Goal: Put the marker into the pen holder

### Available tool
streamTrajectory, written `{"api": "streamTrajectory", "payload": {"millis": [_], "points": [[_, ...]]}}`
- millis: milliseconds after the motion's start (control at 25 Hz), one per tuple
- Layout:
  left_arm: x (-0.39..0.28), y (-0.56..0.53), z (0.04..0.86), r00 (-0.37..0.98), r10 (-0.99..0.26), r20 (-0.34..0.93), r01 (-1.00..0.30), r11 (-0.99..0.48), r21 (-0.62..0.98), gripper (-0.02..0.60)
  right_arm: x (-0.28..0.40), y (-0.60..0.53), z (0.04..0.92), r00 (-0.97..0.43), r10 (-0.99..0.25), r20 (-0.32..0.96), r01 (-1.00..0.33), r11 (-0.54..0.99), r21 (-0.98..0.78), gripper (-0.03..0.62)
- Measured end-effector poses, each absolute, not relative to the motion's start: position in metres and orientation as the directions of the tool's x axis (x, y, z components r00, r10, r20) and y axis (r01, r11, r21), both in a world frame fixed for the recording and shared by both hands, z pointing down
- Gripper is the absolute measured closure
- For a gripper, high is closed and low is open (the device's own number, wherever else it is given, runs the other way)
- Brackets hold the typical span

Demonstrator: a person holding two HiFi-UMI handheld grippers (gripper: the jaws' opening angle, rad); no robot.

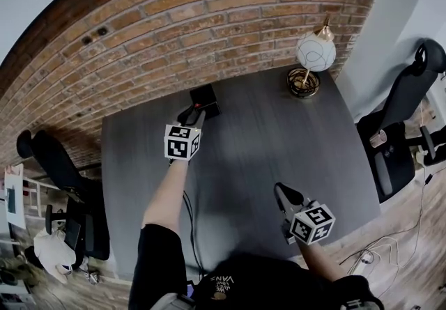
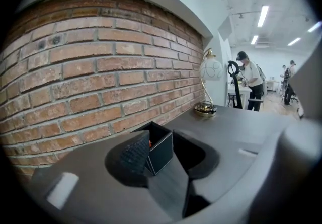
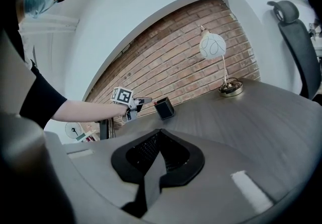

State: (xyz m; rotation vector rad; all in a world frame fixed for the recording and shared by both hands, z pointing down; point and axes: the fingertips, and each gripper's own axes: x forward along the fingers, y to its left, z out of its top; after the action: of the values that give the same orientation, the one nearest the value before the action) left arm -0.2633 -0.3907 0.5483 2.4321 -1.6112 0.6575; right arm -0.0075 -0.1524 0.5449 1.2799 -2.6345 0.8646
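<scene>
The black square pen holder (image 1: 206,99) stands near the table's far edge, close to the brick wall. In the left gripper view a red marker tip (image 2: 149,143) shows inside the pen holder (image 2: 162,152). My left gripper (image 1: 198,115) sits just in front of the holder, its jaws open with nothing between them. From the right gripper view, the left gripper (image 3: 142,101) points at the holder (image 3: 164,108), which has a red tip at its rim. My right gripper (image 1: 281,191) hovers over the near right part of the table with its jaws shut and empty.
A globe lamp (image 1: 315,51) on a brass base stands at the table's (image 1: 265,141) far right corner. Brick wall (image 1: 174,30) runs behind the table. Office chairs stand at the left (image 1: 59,169) and right (image 1: 404,106). Cables lie on the floor at the right.
</scene>
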Motion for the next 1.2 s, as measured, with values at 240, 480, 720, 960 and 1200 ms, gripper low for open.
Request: {"api": "streamTrajectory", "payload": {"millis": [240,480,720,960,1200], "points": [[-0.257,-0.365,0.521,0.322,-0.866,0.382,-0.912,-0.392,-0.119,0.426,-0.004,-0.150,0.531,-0.673,-0.683,0.283,-0.724,0.530,-0.442,0.592],[-0.253,-0.330,0.495,0.307,-0.894,0.325,-0.928,-0.357,-0.108,0.426,-0.002,-0.149,0.514,-0.712,-0.655,0.252,-0.689,0.585,-0.427,0.592],[-0.247,-0.286,0.468,0.274,-0.922,0.274,-0.938,-0.319,-0.137,0.427,0.001,-0.149,0.500,-0.754,-0.619,0.221,-0.647,0.642,-0.411,0.592],[-0.237,-0.238,0.444,0.258,-0.942,0.213,-0.950,-0.287,-0.120,0.428,0.000,-0.145,0.491,-0.794,-0.574,0.200,-0.601,0.693,-0.399,0.592],[-0.221,-0.192,0.435,0.232,-0.956,0.181,-0.959,-0.256,-0.122,0.448,0.001,-0.137,0.484,-0.833,-0.523,0.180,-0.549,0.742,-0.386,0.592]]}}
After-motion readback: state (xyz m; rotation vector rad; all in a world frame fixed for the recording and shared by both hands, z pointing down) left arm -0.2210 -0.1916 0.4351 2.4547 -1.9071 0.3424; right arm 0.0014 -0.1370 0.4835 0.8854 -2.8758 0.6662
